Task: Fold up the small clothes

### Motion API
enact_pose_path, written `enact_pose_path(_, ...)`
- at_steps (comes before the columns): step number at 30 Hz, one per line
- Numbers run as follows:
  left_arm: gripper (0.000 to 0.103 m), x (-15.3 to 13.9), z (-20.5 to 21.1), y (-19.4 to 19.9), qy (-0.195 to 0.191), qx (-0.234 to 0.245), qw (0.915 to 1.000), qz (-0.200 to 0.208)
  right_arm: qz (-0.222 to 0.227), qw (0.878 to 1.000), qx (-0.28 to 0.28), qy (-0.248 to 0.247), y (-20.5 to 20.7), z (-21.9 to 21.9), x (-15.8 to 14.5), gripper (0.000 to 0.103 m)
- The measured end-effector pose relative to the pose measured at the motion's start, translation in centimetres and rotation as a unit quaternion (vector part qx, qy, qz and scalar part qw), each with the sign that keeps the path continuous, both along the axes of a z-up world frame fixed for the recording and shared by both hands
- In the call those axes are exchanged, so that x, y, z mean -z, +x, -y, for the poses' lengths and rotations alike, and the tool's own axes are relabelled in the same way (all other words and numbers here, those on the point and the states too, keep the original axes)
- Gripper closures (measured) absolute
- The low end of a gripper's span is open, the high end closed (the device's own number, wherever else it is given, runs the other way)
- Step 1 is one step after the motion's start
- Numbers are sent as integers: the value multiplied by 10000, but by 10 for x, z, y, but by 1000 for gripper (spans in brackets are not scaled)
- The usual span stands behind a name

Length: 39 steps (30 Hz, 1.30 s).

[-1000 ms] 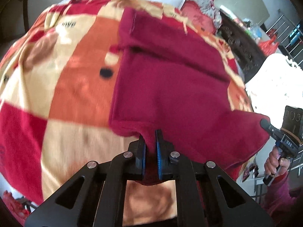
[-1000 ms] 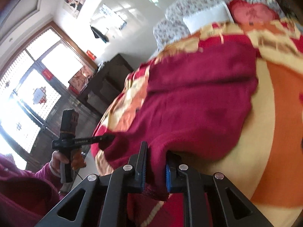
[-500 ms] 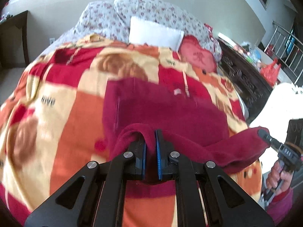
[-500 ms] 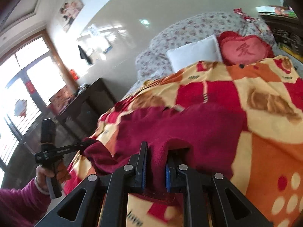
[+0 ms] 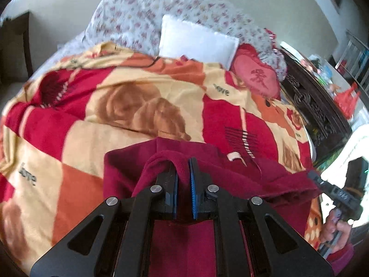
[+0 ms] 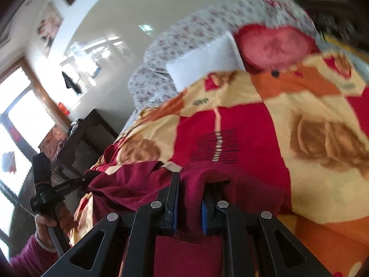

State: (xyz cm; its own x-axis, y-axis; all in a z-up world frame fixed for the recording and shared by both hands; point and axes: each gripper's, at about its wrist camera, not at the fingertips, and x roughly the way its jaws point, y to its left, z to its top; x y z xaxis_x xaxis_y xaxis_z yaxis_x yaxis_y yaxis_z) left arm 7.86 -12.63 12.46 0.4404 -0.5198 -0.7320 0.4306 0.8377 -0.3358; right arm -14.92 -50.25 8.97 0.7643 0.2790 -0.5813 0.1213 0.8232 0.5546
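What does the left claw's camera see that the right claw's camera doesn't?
Only the left wrist view shows the metal railing and red plastic bag by the carved dark cabinet. Only the right wrist view shows the bright wood-framed window and wall pictures. Both show the dark red fleece garment pinched in each claw, the patterned red and orange blanket, and the white pillow.

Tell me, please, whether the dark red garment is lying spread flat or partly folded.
Partly folded: both tools pinch the dark red garment by one edge, doubled over the rest.
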Motion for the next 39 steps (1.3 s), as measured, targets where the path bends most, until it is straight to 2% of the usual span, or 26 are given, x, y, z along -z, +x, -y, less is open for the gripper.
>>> enact_pose_path(2,94,5,-1,10,-84,-74,9998,-175,-316,9984,115,456,12,15,17,88)
enact_pose_path(5,87,6,-3,18,-163,11,9993,-346,-275,9967,142,745,14,27,17,83)
enact_pose_path(6,78,5,-5,18,-226,62,9990,-374,-184,9968,168,755,10,31,13,76)
enact_pose_path(7,71,2,-6,19,-360,146,9984,-399,-96,9970,252,726,6,34,8,62)
enact_pose_path(8,53,0,-7,19,-433,171,9982,-390,20,9967,388,717,1,38,3,56)
enact_pose_path(9,40,-5,-10,19,-501,96,9983,-285,141,9959,530,721,-4,44,-2,52)
enact_pose_path(10,36,-10,-15,18,-583,-19,9981,-173,228,9952,585,744,-8,49,-8,53)
enact_pose_path(13,35,-20,-21,19,-835,-114,9964,-104,406,9956,528,655,-19,50,-24,53)
enact_pose_path(16,35,-21,-15,20,-740,-105,9972,-62,445,9986,278,77,-20,25,-35,53)
enact_pose_path(21,35,-1,14,21,-47,-109,9999,-17,474,9939,-263,-957,0,-28,-34,55)
enact_pose_path(23,35,12,23,25,270,-216,9994,53,291,9896,-243,-1385,17,-40,-22,59)
enact_pose_path(24,35,18,26,28,360,-251,9990,50,173,9890,-221,-1450,26,-42,-15,61)
enact_pose_path(28,35,45,27,49,599,-501,9968,-177,-271,9877,305,-1509,52,-25,16,63)
enact_pose_path(33,35,64,23,62,593,-675,9957,-221,-869,9880,703,-1070,70,6,50,63)
enact_pose_path(35,35,65,24,61,630,-686,9956,-131,-817,9899,735,-893,71,13,59,63)
enact_pose_path(39,35,61,25,57,739,-639,9952,-75,-784,9907,639,-906,67,11,52,63)
